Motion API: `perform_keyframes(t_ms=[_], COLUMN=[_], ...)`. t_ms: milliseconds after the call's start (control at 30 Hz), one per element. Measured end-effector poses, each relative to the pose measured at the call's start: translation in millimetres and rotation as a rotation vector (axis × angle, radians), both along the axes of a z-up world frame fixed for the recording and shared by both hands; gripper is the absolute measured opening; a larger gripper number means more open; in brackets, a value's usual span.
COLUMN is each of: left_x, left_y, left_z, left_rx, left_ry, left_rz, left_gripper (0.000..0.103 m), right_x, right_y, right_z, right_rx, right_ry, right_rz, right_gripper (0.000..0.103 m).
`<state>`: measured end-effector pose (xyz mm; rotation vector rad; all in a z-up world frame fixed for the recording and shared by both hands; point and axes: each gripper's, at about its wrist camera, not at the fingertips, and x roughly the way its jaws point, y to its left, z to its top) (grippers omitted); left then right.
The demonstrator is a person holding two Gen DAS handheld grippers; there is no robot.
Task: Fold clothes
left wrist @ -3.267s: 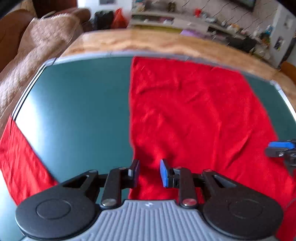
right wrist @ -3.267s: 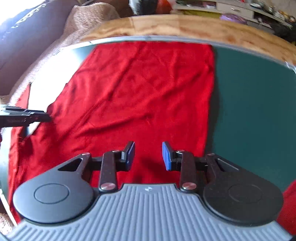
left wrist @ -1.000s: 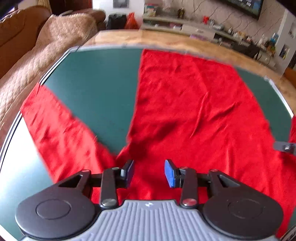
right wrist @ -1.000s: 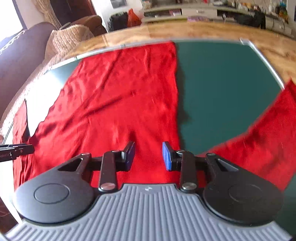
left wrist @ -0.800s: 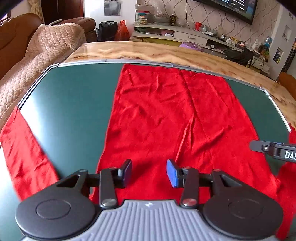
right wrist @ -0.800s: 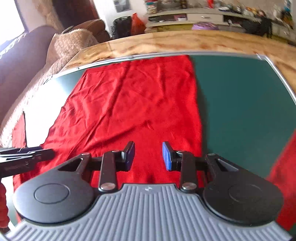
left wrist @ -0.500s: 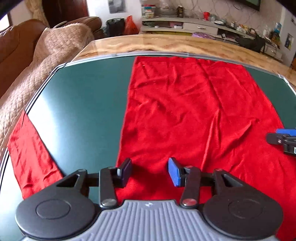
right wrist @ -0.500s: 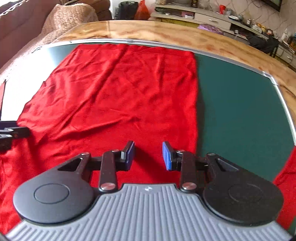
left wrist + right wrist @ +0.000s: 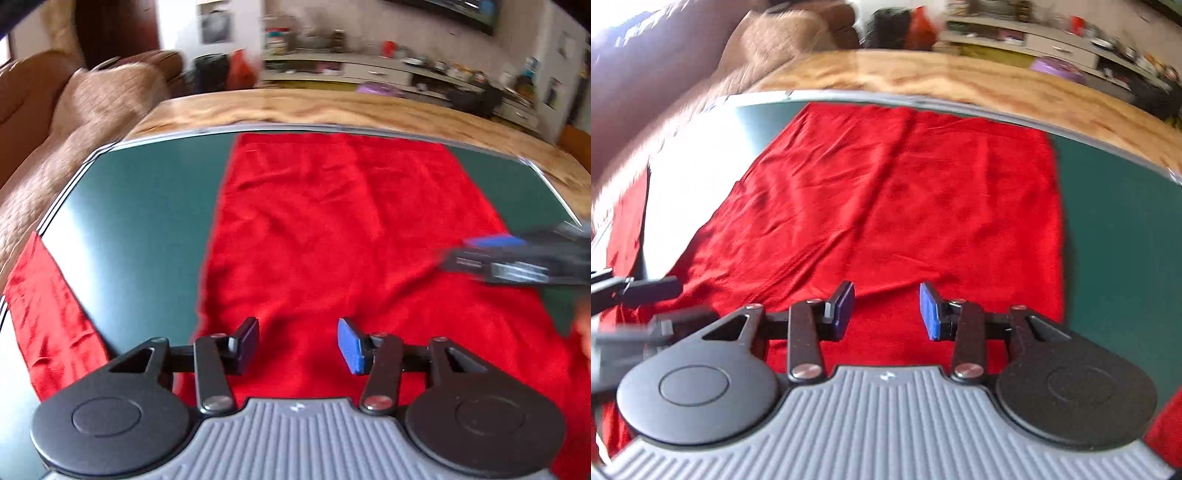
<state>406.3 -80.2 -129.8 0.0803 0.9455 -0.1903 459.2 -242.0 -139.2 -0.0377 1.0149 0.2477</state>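
Note:
A red garment (image 9: 332, 236) lies spread flat on the dark green tabletop (image 9: 147, 206); it also shows in the right wrist view (image 9: 905, 206). One sleeve (image 9: 44, 317) stretches to the left edge. My left gripper (image 9: 297, 343) is open and empty above the near left part of the garment. My right gripper (image 9: 886, 310) is open and empty above the near right part. The right gripper also shows blurred at the right of the left wrist view (image 9: 517, 258). The left gripper shows at the left of the right wrist view (image 9: 635, 295).
The table has a wooden border (image 9: 314, 110) beyond a metal trim. A sofa with a beige quilted cover (image 9: 74, 122) stands at the left. A shelf unit with clutter (image 9: 369, 66) is far behind. Another red part (image 9: 1167, 424) lies at the near right.
Both grippers have opened a little wider and shifted slightly over the near end of the garment. The right gripper reaches further into the left wrist view. The garment lies as before.

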Motion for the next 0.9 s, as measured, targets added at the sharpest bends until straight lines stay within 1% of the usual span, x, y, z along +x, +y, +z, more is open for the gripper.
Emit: perform_keyframes(t_ms=[100,133,167,233,367,400,500,600,667,733,800,867,900], left_x=[-3.7,-6.9,-11.4,-15.9,-17.2,-16.1,-10.1,4.7,18.8,30.6,29.3,24.9,22.8], left_y=[-5.0,-5.9,-6.4,-4.2,-1.3,-0.4,2.9,8.8,13.1,14.5,16.2,18.1,19.0], left_z=[-14.4,-17.8,-20.0,-21.9,-21.6,-21.2,-19.3,-13.7,-10.9,-14.8,-15.1,-14.2,-13.7], left_rx=[0.012,0.021,0.035,0.034,0.032,0.029,0.013,-0.012,-0.026,-0.005,0.002,0.005,0.006], left_ry=[0.057,0.051,0.028,0.015,0.023,0.025,0.033,0.022,0.014,0.033,0.034,0.031,0.029], left_rz=[-0.024,-0.035,-0.05,-0.057,-0.063,-0.06,-0.041,-0.001,0.029,0.042,0.04,0.035,0.033], left_gripper=[0.054,0.054,0.055,0.056,0.057,0.057,0.057,0.056,0.056,0.056,0.056,0.057,0.058], right_x=[12.4,15.7,20.6,30.2,47.7,47.1,31.4,20.0,15.6,13.7,15.7,19.6,21.7], right_y=[19.4,20.0,18.7,15.7,0.9,-1.3,0.1,12.5,22.2,30.6,33.5,33.1,27.5], right_z=[-8.6,-9.3,-9.9,-11.2,-12.3,-10.6,-3.2,-3.4,-6.5,-9.2,-9.8,-10.7,-10.6], right_rx=[-0.102,-0.115,-0.115,-0.112,-0.055,-0.033,0.046,0.059,0.028,-0.025,-0.064,-0.096,-0.077], right_ry=[0.004,-0.006,-0.008,-0.011,-0.004,-0.004,0.011,0.038,0.038,0.015,-0.013,-0.043,-0.042], right_rz=[0.021,0.021,0.009,-0.017,-0.076,-0.075,-0.022,0.055,0.101,0.125,0.103,0.066,0.03], right_gripper=[0.045,0.045,0.046,0.046,0.046,0.046,0.046,0.046,0.046,0.046,0.047,0.051,0.051])
